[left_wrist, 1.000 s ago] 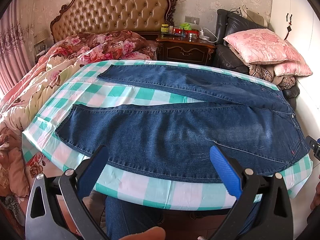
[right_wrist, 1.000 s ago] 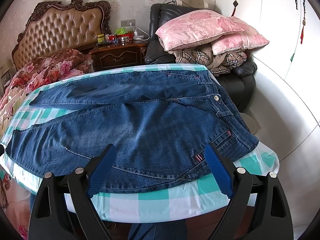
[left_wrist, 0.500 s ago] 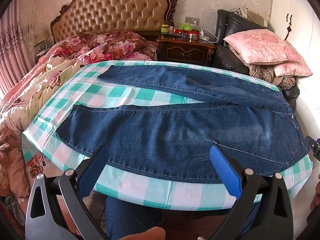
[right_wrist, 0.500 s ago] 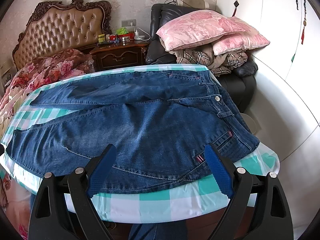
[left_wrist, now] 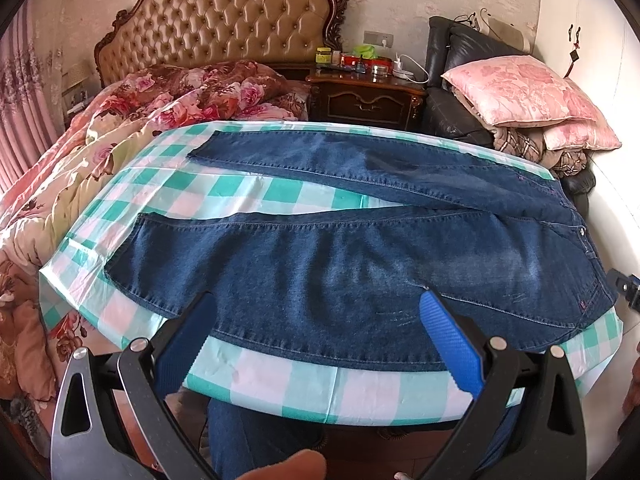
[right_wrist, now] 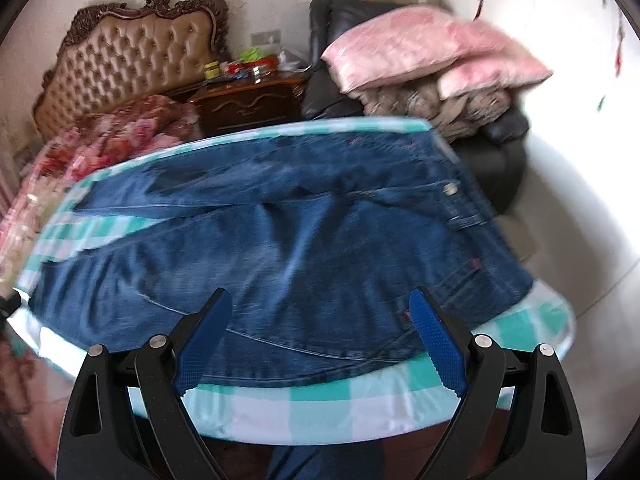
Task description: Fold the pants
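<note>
Blue jeans (left_wrist: 340, 264) lie flat on a table with a green-and-white checked cloth (left_wrist: 248, 196), legs spread apart to the left, waist at the right. They also show in the right wrist view (right_wrist: 304, 248), which is blurred. My left gripper (left_wrist: 316, 312) is open and empty, above the near hem side of the near leg. My right gripper (right_wrist: 320, 316) is open and empty, above the near edge of the jeans by the hip and pocket. The waist button (right_wrist: 450, 189) is at the right.
A bed with a floral quilt (left_wrist: 132, 128) and a tufted headboard (left_wrist: 220, 24) lies left and behind. A dark nightstand (left_wrist: 364, 96) with small items and a black armchair with pink pillows (left_wrist: 520, 96) stand behind the table. A white wall is at the right.
The right gripper has moved quickly, forward and down toward the jeans, blurring its view. The left gripper has barely moved. Both stay open.
</note>
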Motion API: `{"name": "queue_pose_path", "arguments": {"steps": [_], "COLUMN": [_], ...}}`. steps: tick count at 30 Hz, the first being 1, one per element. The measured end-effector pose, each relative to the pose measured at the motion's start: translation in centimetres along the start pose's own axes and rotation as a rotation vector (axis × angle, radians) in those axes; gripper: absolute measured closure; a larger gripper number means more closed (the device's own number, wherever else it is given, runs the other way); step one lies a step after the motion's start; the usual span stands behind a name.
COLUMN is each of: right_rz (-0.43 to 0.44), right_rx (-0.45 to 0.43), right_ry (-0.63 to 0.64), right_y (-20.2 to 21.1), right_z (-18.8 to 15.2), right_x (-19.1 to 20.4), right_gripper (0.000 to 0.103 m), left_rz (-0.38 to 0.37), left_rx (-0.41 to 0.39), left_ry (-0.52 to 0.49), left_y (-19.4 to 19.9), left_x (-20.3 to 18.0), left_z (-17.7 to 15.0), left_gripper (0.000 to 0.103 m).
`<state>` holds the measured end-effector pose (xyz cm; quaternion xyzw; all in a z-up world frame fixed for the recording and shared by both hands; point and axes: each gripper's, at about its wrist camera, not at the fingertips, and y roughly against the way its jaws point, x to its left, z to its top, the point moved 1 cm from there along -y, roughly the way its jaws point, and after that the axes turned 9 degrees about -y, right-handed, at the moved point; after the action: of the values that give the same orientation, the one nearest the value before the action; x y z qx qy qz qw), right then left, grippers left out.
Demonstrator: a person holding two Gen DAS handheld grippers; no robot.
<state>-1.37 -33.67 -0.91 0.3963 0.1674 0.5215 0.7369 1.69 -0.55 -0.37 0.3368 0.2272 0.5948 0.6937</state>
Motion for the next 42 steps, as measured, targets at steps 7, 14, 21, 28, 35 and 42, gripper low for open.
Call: {"name": "queue_pose_path", "arguments": {"steps": [7, 14, 21, 28, 35, 42], "right_rz": [-0.037, -0.130, -0.132, -0.188, -0.101, 0.214], "right_rx": [0.056, 0.213, 0.336, 0.356, 0.191, -0.076], "right_ry": [-0.035, -0.168, -0.283, -0.232, -0.090, 0.061], "right_y": [-6.3, -21.2, -31.7, -35.1, -28.6, -9.6], "right_z": [11.8, 24.2, 28.4, 29.4, 30.2, 24.5], "right_x": [-6.7, -14.4, -18.2, -18.4, -15.3, -11.3], "right_gripper": [0.015, 0.019, 0.028, 0.069, 0.089, 0.090], "left_rz": [-0.072, -0.067, 0.030, 0.083, 0.050, -0.023], "left_rx": [0.015, 0.083, 0.136, 0.172, 0.153, 0.082], "left_ry": [0.050, 0.092, 0.128, 0.170, 0.171, 0.160], "left_y": [-1.8, -3.9, -5.5, -6.5, -7.3, -6.1], "left_x": [1.6, 2.9, 5.7, 7.5, 6.8, 5.1], "left_z": [0.2, -0.3, -0.2, -0.3, 0.8, 2.4], "left_gripper": [0.001, 0.001, 0.001, 0.001, 0.001, 0.001]}}
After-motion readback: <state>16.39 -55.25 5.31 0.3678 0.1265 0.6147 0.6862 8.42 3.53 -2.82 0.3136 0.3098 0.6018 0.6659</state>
